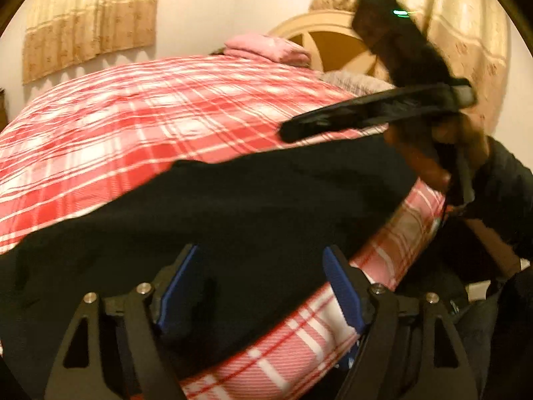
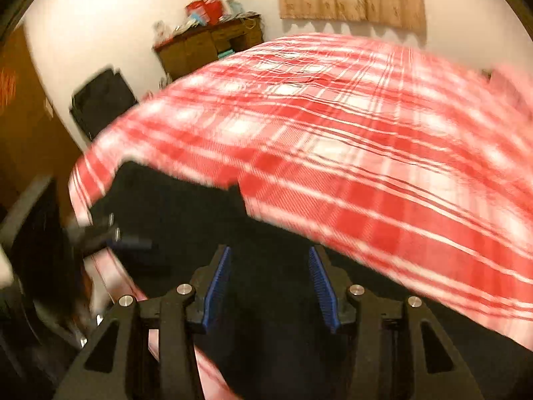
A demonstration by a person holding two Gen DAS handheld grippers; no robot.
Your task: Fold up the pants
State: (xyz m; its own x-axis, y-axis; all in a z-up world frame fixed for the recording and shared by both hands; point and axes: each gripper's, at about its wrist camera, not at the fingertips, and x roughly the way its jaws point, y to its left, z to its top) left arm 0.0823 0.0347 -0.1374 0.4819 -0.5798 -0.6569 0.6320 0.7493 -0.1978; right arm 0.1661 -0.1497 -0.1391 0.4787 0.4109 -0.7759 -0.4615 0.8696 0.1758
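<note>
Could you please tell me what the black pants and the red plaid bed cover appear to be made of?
The black pants look like soft matte fabric, possibly knit or fleece: they reflect no light and drape limply. The red-and-white plaid bed cover looks like woven cotton-type cloth, with a fine diagonal rib visible up close.

A bed (image 1: 140, 106) with a red-and-white checked cover carries black pants (image 1: 233, 206) along its near edge, a folded pink cloth (image 1: 266, 48) at the far end (by the headboard) and grey fabric (image 1: 359, 81) at far right.
</note>
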